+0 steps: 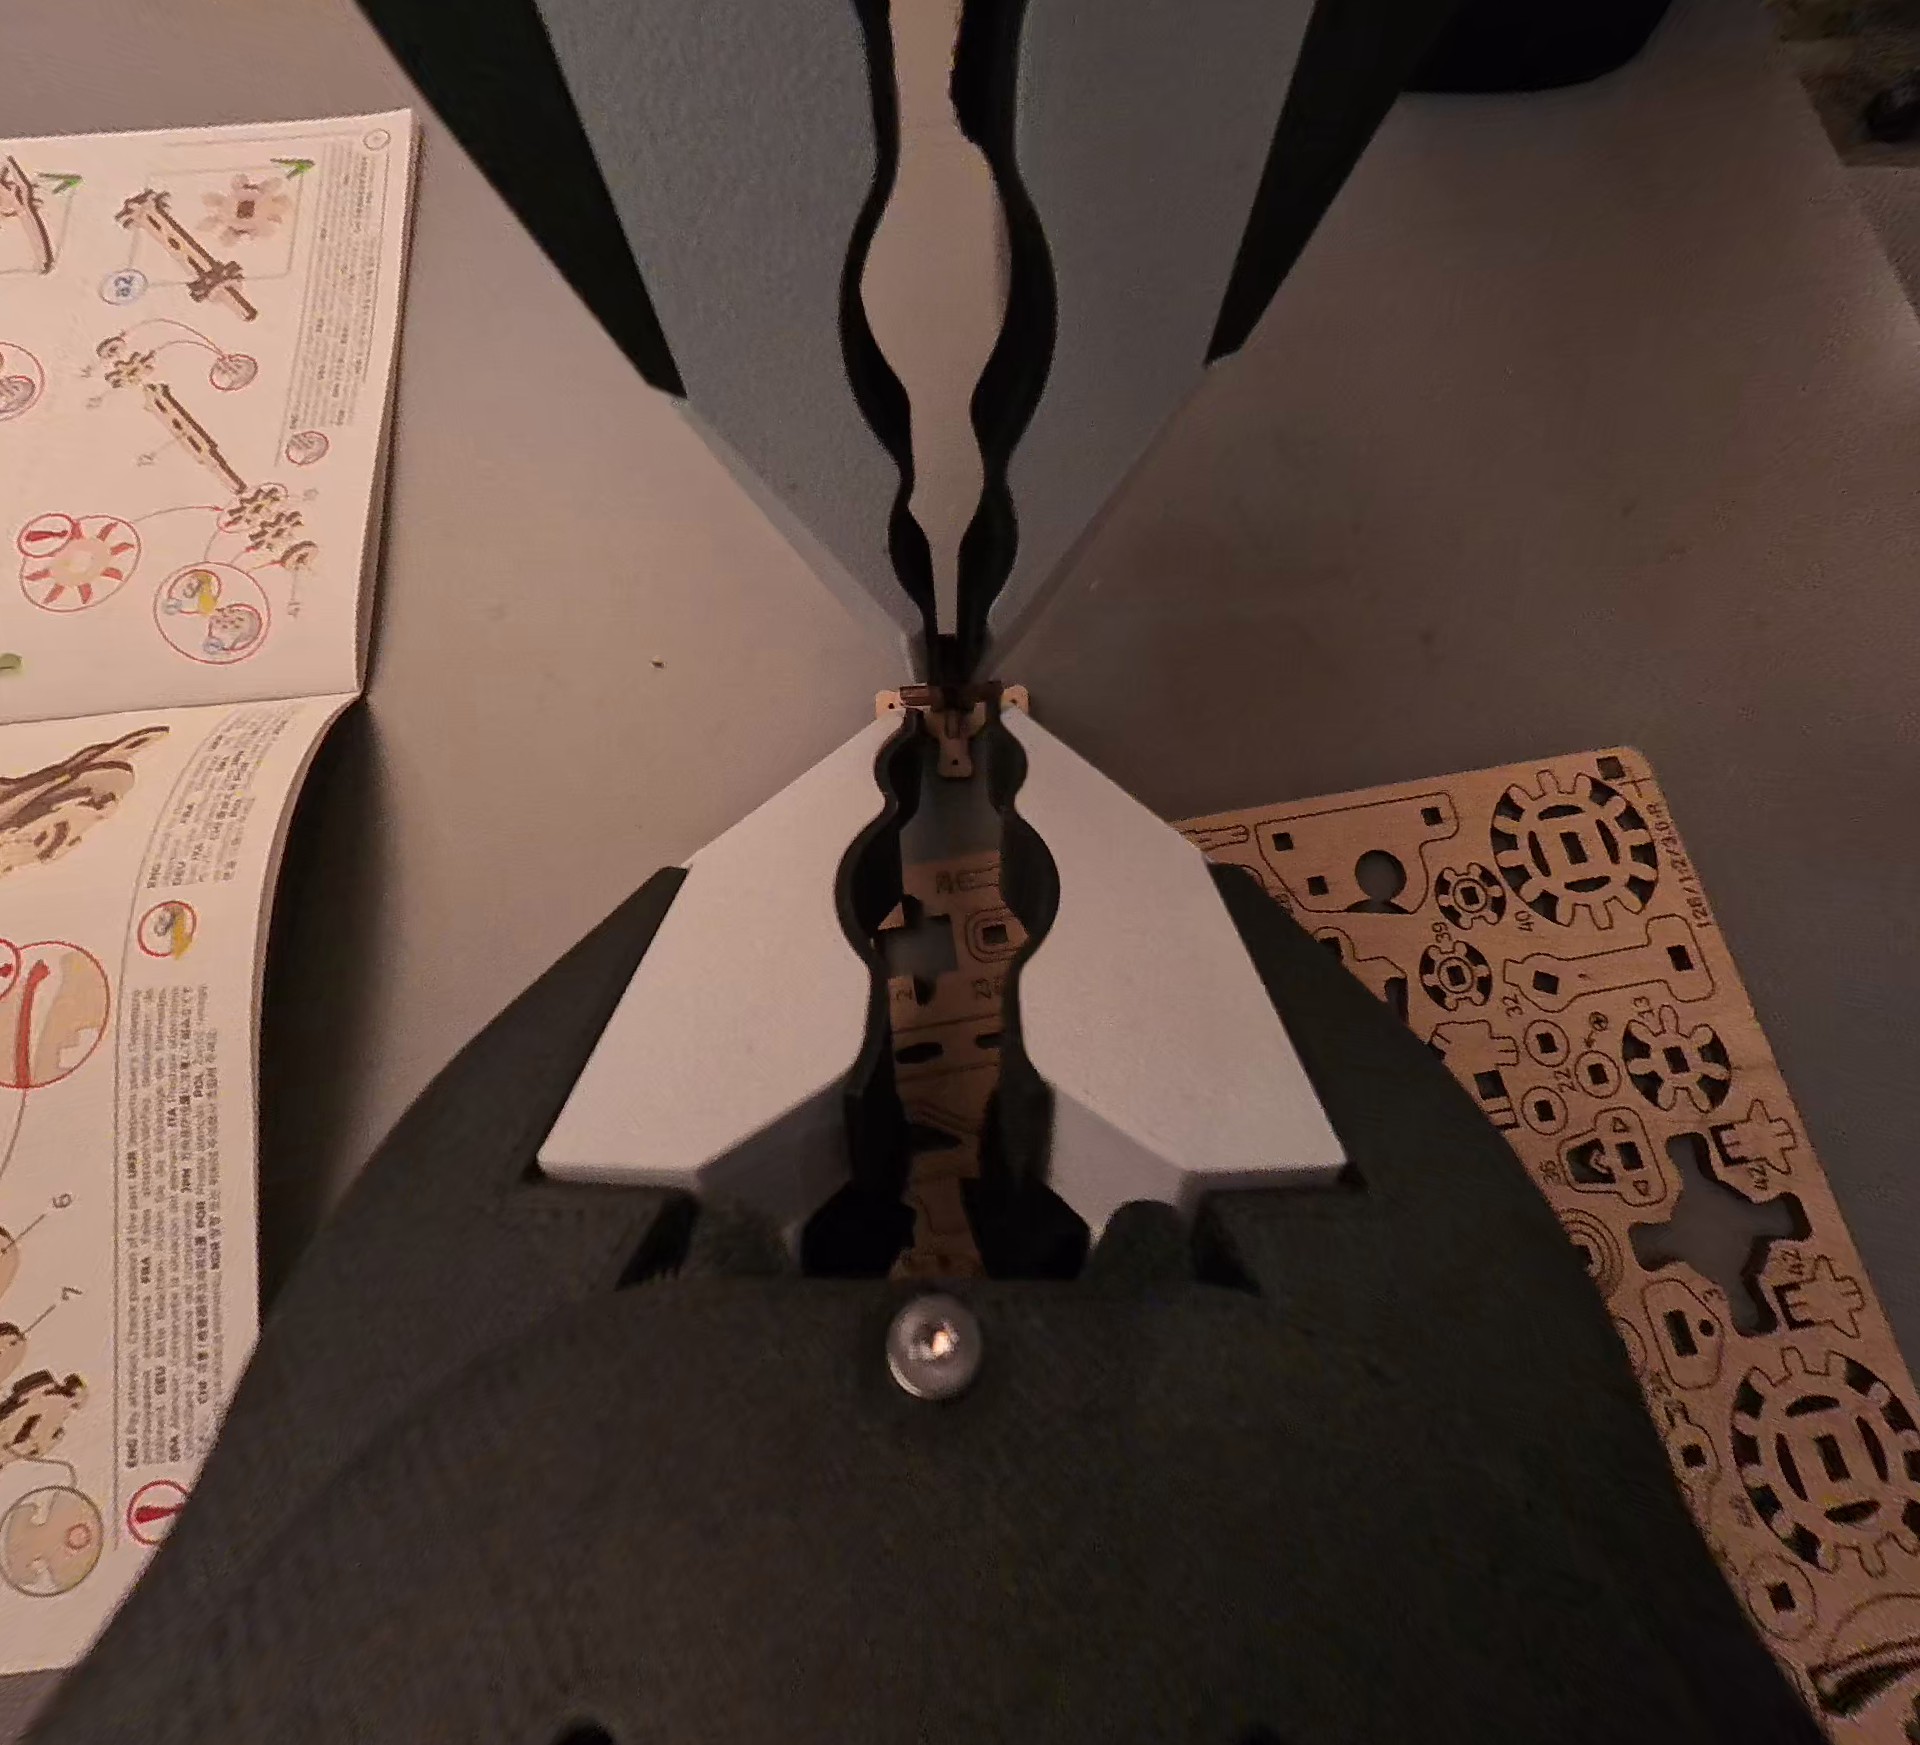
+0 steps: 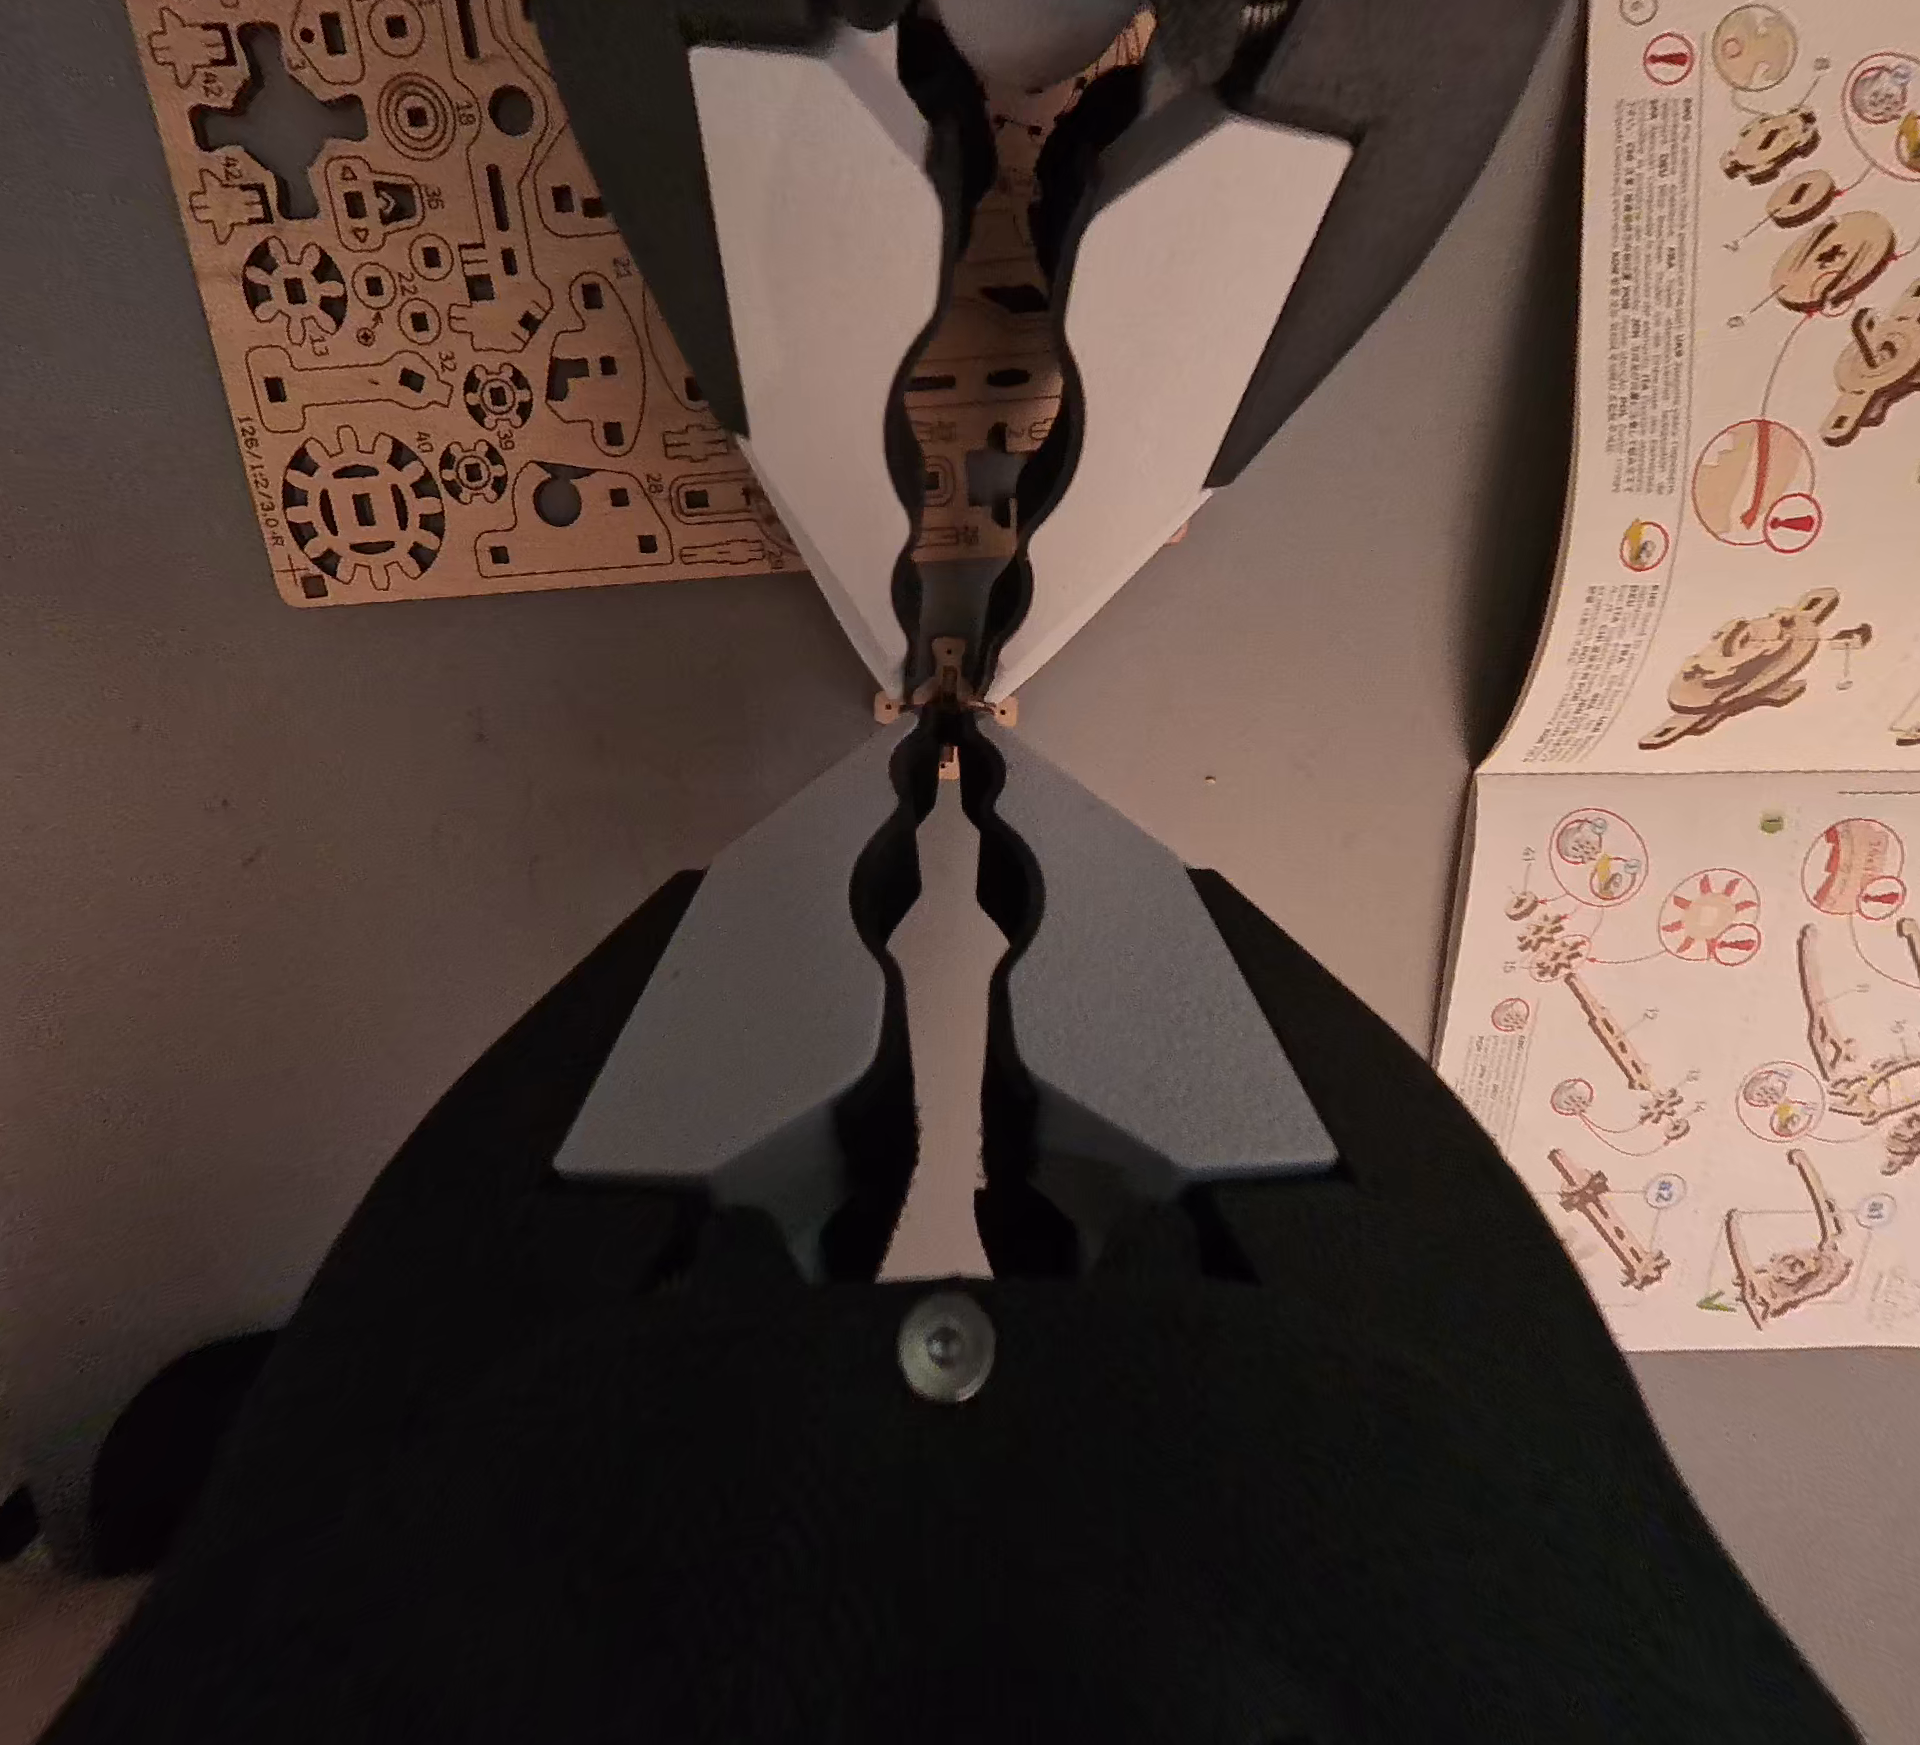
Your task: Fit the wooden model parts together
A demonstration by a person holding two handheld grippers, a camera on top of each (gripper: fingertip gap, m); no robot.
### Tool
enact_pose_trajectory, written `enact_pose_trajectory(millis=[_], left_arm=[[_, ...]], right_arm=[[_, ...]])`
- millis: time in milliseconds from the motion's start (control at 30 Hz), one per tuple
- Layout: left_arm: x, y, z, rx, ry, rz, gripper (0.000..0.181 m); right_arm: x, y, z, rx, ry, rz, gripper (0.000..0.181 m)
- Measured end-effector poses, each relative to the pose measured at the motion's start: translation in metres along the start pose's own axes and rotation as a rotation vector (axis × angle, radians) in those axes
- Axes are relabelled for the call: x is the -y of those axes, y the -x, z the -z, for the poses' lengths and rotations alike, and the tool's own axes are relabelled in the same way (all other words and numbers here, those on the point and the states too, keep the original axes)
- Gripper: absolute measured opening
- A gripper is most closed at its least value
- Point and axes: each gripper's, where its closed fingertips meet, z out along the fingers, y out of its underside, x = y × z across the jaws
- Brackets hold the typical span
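Left wrist view, left to right. Open instruction booklet lies on the grey desk, its left part cut off by the frame. Centre: left hand-held gripper is nearly closed, tips pinching a small wooden part; the right hand-held gripper meets it tip to tip, closed on a thin wooden crosspiece. The joint between the two pieces is too small to make out. Right: laser-cut wooden sheet lies flat, partly hidden under the left gripper body, lower end cut off.
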Motion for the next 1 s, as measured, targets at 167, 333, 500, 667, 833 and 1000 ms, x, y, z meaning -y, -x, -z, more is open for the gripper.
enact_pose_trajectory(millis=[167,333,500,667,833,1000], left_arm=[[0.0,0.001,-0.001,0.012,0.001,-0.006,0.008],[0.001,0.0,-0.002,0.016,0.001,-0.012,0.008],[0.002,-0.003,-0.002,-0.004,-0.001,0.008,0.016],[0.001,-0.005,-0.002,-0.026,0.007,0.041,0.023],[0.001,-0.005,-0.003,-0.02,0.008,0.04,0.023],[0.001,-0.005,-0.003,-0.022,0.008,0.044,0.023]], right_arm=[[0.0,0.0,0.0,-0.029,-0.033,0.005,0.002],[0.003,0.002,0.008,-0.024,-0.086,-0.036,0.002],[-0.002,0.001,0.012,-0.017,-0.093,-0.102,0.002],[-0.005,0.001,0.011,0.003,-0.129,-0.203,0.002],[-0.004,0.003,0.009,-0.005,-0.126,-0.188,0.002],[-0.003,0.0,0.008,-0.044,-0.112,-0.165,0.002]])
